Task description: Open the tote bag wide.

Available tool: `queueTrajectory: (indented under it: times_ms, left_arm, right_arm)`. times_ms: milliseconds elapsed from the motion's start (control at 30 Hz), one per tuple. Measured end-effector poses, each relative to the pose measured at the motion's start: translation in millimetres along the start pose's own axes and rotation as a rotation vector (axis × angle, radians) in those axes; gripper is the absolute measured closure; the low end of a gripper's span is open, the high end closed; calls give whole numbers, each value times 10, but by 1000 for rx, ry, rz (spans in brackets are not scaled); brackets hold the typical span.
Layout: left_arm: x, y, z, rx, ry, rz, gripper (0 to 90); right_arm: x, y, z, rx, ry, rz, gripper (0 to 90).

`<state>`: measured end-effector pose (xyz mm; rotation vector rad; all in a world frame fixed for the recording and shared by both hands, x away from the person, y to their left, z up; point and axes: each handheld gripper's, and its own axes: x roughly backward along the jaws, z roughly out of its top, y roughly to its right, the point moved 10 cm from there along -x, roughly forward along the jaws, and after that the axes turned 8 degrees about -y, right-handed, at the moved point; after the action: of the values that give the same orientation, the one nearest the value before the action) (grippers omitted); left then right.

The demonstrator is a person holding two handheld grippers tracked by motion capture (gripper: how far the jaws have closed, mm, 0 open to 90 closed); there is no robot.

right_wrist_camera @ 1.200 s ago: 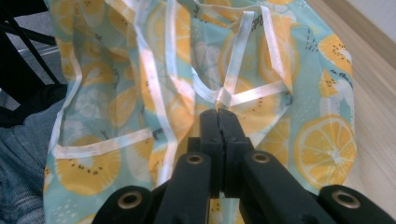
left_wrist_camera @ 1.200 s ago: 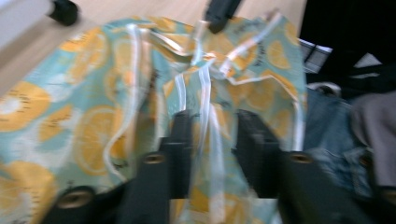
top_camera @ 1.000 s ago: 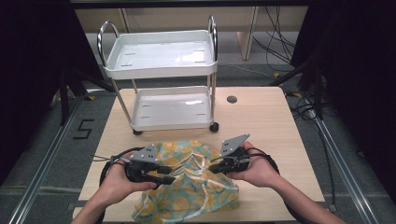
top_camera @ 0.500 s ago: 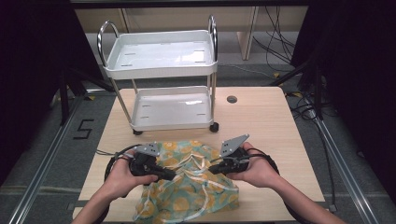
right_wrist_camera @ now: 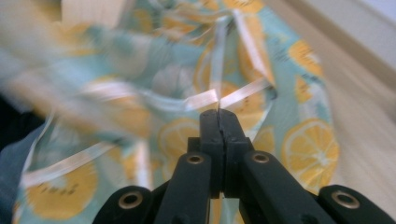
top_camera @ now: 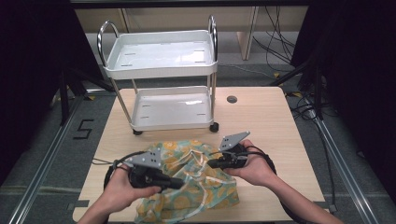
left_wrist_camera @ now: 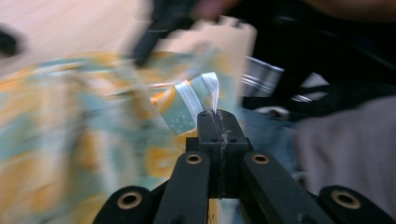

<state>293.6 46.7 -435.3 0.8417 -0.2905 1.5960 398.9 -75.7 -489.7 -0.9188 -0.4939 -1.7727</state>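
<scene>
Since a second ago left claw (top_camera: 180,184) snapped closed on ribbon (left_wrist_camera: 211,89) of lemon-print bag (top_camera: 205,186) on worktop (top_camera: 261,121), lifted slightly; right claw (top_camera: 211,164) pinching another ribbon (right_wrist_camera: 205,99); pull apart evenly, no jerks.

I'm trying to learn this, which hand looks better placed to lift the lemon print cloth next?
Probably left: the left gripper is shut on the cloth's white ribbon. The right gripper pinches its ribbon too.
</scene>
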Motion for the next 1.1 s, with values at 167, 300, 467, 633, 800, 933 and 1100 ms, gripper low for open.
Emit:
queueTrajectory:
  times_ms: [167,300,467,633,800,933,1100]
  left_arm:
    - [-284,356,-138,-85,-116,-63,897]
    - [-496,286,-308,-47,-160,-77,897]
    - [-504,119,-347,-3,-153,-45,812]
    - [-287,87,-150,-12,-81,12,585]
    - [13,-71,41,-36,3,101,484]
    - [75,-300,-4,-13,-28,222,485]
    - [-139,-495,-224,-110,-249,318,437]
  right_arm:
    - [9,90,74,-77,21,-51,900]
    - [14,130,136,-87,39,-73,900]
    - [7,156,129,-77,40,-81,900]
    - [-15,131,99,-93,29,-70,900]
    - [-19,121,90,-86,22,-67,900]
    - [-15,118,90,-84,22,-65,900]
    - [-16,133,102,-94,27,-70,900]
